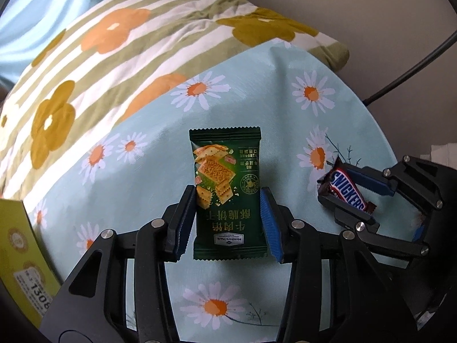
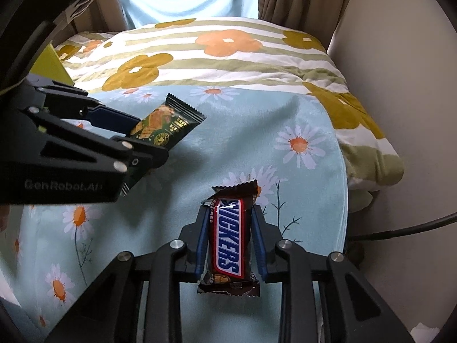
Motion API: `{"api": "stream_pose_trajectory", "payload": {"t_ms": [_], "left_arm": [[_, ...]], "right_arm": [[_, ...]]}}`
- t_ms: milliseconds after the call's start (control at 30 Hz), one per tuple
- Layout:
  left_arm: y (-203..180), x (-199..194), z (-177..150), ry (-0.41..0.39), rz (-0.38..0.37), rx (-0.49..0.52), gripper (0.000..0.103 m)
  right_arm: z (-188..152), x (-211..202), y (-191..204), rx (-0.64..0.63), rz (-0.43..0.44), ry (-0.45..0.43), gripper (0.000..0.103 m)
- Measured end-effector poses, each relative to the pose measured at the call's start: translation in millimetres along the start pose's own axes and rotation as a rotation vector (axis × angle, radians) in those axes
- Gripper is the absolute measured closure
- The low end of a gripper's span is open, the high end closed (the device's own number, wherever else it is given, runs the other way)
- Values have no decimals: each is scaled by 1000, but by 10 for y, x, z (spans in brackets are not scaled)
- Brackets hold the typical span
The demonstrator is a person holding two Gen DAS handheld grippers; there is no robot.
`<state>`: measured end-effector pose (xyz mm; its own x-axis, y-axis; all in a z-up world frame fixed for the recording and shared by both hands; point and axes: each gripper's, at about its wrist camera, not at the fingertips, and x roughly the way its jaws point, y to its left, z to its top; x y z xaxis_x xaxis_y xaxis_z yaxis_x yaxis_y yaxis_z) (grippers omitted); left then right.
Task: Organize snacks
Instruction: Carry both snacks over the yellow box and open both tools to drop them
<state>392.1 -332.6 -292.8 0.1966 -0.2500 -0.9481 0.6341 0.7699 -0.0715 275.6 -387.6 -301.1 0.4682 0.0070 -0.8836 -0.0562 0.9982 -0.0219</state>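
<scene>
At the far left of the left wrist view, a yellow-green box (image 1: 20, 260) with a printed label lies at the edge of the daisy-print tablecloth (image 1: 120, 200), which serves as the landmark here. Beyond the tablecloth's far edge lies a striped quilt with orange and mustard flowers (image 1: 108, 65).

Over the middle of the tablecloth, the left gripper (image 1: 228, 223) is clamped on a green cracker packet (image 1: 228, 188); its blue pads (image 1: 268, 223) press both long sides, and the packet's lower half sits between them while the top sticks out forward. In the right wrist view the packet (image 2: 165, 124) casts a shadow on the cloth beneath it.

Further right, nearer the tablecloth's right edge, the right gripper (image 2: 228, 238) is closed on a Snickers bar (image 2: 228, 237), pads against both sides of the brown wrapper, the bar lying lengthwise along the fingers with both crimped ends protruding. From the left camera the same bar (image 1: 347, 191) shows tilted between the black fingers.

Past the tablecloth's right edge, a black cable (image 2: 405, 228) runs along a pale surface.
</scene>
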Motion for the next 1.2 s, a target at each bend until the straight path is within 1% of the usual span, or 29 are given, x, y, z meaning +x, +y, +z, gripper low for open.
{"api": "stream_pose_trajectory", "payload": {"t_ms": [133, 333, 433, 600, 800, 967, 1067, 1133, 1200], "left_arm": [[7, -147, -56, -28, 2, -25, 62], [16, -558, -143, -103, 14, -64, 62], [64, -854, -208, -154, 34, -98, 62], [267, -1441, -361, -241, 65, -176, 62], [718, -2152, -665, -351, 113, -275, 62], [1260, -2608, -1015, -420, 163, -359, 62], [1632, -2801, -1257, -441, 171, -408, 62], [1884, -2894, -1438, -438, 178, -438, 62], [2105, -2955, -1601, -433, 186, -458, 62]], "right_arm": [[-16, -116, 28, -3, 6, -14, 77], [107, -524, 66, -22, 18, -85, 77], [207, -730, 90, -28, 39, -119, 77], [429, -1103, 234, -67, 81, -170, 77], [725, -1435, 601, -105, 168, -222, 77], [973, -1645, 1133, -166, 228, -272, 77], [1121, -1731, 1496, -187, 270, -295, 77], [1211, -1775, 1780, -200, 282, -309, 77], [1282, -1768, 1985, -202, 304, -313, 77]]}}
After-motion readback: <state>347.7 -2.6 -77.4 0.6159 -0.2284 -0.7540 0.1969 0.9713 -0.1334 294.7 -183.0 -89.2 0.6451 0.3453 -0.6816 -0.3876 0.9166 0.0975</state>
